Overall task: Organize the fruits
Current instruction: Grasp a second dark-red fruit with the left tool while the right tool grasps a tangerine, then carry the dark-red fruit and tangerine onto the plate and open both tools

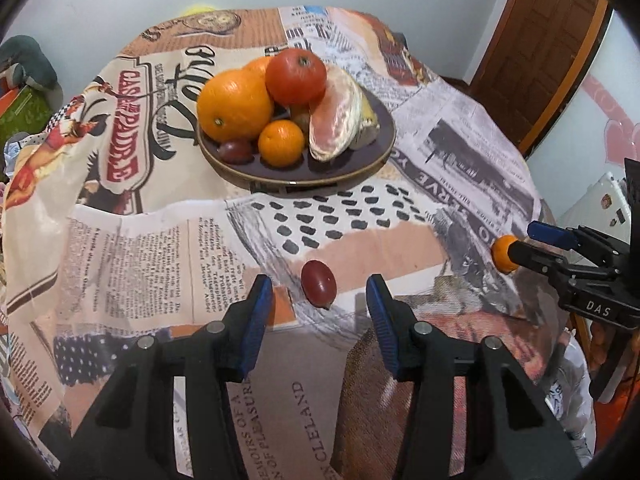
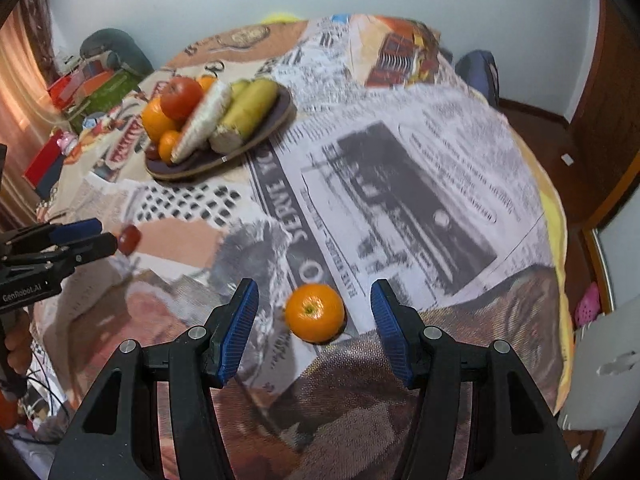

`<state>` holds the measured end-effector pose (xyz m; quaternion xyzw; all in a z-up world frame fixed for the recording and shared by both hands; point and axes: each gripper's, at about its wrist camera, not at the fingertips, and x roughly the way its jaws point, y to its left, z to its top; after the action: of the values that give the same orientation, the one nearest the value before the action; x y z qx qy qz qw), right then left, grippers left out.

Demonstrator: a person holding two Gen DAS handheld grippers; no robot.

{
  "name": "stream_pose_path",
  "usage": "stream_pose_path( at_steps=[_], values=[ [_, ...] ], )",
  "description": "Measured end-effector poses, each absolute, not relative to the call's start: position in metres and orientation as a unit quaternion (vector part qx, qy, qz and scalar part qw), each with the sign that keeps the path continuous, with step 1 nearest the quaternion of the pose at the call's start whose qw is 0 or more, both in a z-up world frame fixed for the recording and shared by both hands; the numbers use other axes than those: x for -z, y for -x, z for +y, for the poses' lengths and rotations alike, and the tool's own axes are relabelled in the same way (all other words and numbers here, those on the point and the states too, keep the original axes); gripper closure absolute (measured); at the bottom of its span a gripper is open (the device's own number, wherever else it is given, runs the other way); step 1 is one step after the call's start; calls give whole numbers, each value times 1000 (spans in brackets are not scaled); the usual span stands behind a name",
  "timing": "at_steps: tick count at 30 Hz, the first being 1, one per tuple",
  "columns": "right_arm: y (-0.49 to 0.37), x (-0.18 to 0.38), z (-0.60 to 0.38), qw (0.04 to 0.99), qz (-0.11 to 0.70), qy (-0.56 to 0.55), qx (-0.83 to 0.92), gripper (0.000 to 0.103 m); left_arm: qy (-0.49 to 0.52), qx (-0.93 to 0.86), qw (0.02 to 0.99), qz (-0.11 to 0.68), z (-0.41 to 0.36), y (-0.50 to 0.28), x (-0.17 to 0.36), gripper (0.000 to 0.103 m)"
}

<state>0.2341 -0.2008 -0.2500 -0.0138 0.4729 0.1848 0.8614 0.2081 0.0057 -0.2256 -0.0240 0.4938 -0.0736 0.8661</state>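
Note:
A dark oval plate holds oranges, a red tomato-like fruit, a grapefruit slice, a grape and yellow-green fruit; it also shows in the right wrist view. A red grape lies on the tablecloth between the open fingers of my left gripper. A small mandarin lies on the cloth between the open fingers of my right gripper. In the left wrist view the right gripper sits around the mandarin at the right. In the right wrist view the left gripper stands by the grape.
The table wears a newspaper-print cloth that drapes over its edges. Boxes and clutter lie beyond the table's left side. A wooden door stands at the back right. A white wall is behind the table.

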Motion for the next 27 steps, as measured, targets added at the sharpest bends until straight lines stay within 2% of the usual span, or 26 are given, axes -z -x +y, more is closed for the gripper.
stream_pose_path(
  at_steps=[5, 6, 7, 9, 12, 13, 27],
  values=[
    [-238, 264, -202, 855, 486, 15, -182, 48, 33, 70, 861, 503, 6, -218, 236, 62],
    [-238, 265, -202, 856, 485, 16, -182, 49, 35, 69, 859, 506, 6, -219, 239, 66],
    [-238, 265, -203, 858, 482, 17, -180, 53, 36, 69, 858, 508, 6, -220, 241, 71],
    [-237, 264, -204, 858, 480, 15, -183, 57, 32, 68, 859, 506, 6, -221, 243, 73],
    [-239, 264, -205, 853, 483, 2, -197, 71, 31, 76, 860, 504, 5, -221, 243, 82],
    [-238, 264, -205, 854, 482, 4, -197, 71, 31, 76, 860, 503, 5, -221, 243, 84],
    [-248, 242, -178, 862, 453, 11, -226, 71, 37, 73, 877, 474, 15, -226, 218, 85]
  ],
)
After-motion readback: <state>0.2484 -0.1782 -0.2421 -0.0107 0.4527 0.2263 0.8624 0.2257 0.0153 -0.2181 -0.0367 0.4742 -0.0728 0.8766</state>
